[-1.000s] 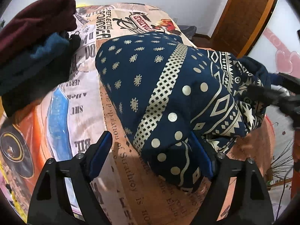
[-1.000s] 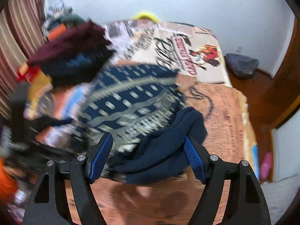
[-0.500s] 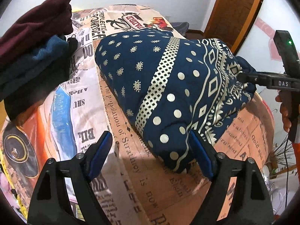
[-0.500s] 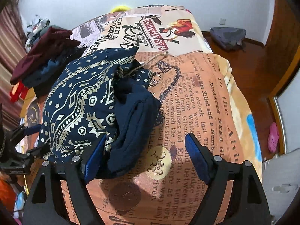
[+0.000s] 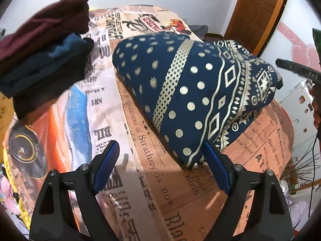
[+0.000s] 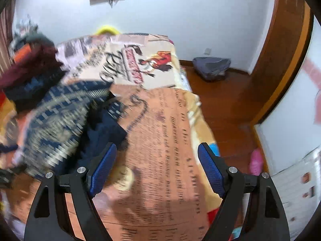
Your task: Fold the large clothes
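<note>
A folded navy garment with gold dots and geometric print (image 5: 192,92) lies on the newspaper-print bedspread (image 5: 144,160). My left gripper (image 5: 161,166) is open and empty, just short of the garment's near corner, a little above the bed. In the right wrist view the same garment (image 6: 66,124) is blurred at the left, with plain navy fabric at its near edge. My right gripper (image 6: 155,169) is open and empty over bare bedspread (image 6: 166,140), to the right of the garment. Its black body (image 5: 297,70) shows at the left wrist view's right edge.
A stack of folded clothes, maroon over blue and black (image 5: 42,56), sits at the bed's far left, also in the right wrist view (image 6: 30,74). A wooden door (image 5: 258,14) and wood floor with a grey bag (image 6: 212,68) lie beyond the bed's right edge.
Both grippers have drawn back from the garment, which now lies folded and free. The right gripper swung right, off the plain navy fabric, and its view is blurred by motion.
</note>
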`<state>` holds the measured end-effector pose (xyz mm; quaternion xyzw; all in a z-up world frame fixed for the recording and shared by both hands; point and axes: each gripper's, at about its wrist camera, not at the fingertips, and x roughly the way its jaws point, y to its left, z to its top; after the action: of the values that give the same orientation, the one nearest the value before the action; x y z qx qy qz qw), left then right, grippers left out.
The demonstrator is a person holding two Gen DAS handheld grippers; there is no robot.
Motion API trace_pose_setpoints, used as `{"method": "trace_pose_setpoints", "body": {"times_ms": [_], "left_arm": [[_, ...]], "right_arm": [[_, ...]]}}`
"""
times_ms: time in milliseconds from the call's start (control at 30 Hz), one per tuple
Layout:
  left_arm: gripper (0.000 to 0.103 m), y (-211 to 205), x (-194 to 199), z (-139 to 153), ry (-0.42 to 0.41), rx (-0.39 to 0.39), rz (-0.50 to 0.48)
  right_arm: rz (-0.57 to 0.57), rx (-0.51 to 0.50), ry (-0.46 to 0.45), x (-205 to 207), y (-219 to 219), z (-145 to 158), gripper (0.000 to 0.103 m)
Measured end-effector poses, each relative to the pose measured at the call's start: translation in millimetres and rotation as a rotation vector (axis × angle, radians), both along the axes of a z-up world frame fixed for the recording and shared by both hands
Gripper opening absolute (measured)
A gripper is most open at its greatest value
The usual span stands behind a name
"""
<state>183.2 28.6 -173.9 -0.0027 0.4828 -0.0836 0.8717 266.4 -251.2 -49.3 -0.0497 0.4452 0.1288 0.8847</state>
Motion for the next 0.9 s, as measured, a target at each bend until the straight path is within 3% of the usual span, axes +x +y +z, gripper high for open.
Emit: {"method": "trace_pose_setpoints", "body": {"times_ms": [133, 233, 367, 500, 633, 733, 900], "left_arm": [[0.086, -1, -2, 27, -0.075, 0.037, 0.003], [0.086, 1, 7, 51, -0.14, 0.035, 0.025], [0.086, 2, 29, 57, -0.151, -0.001, 0.054], [0.086, 2, 43, 29, -0.074, -0.008, 0.072], [0.086, 7, 35, 1, -0.013, 0.002, 0.069], [0.087, 18, 25, 3, -0.011, -0.031, 0.074], [0.087, 31, 27, 24, -0.056, 0.022, 0.123]], "right_arm": [[0.063, 0.199, 0.053, 11, 6, 17, 0.081], [0.127, 0.25, 0.075, 20, 27, 20, 0.082], [0.188, 0.234, 0.128, 26, 64, 0, 0.082], [0.195, 0.185, 0.211, 30, 72, -30, 0.081], [0.163, 0.16, 0.272, 31, 53, -52, 0.081], [0.145, 0.183, 0.307, 33, 29, -51, 0.082], [0.118, 0.177, 0.256, 37, 17, -25, 0.082]]}}
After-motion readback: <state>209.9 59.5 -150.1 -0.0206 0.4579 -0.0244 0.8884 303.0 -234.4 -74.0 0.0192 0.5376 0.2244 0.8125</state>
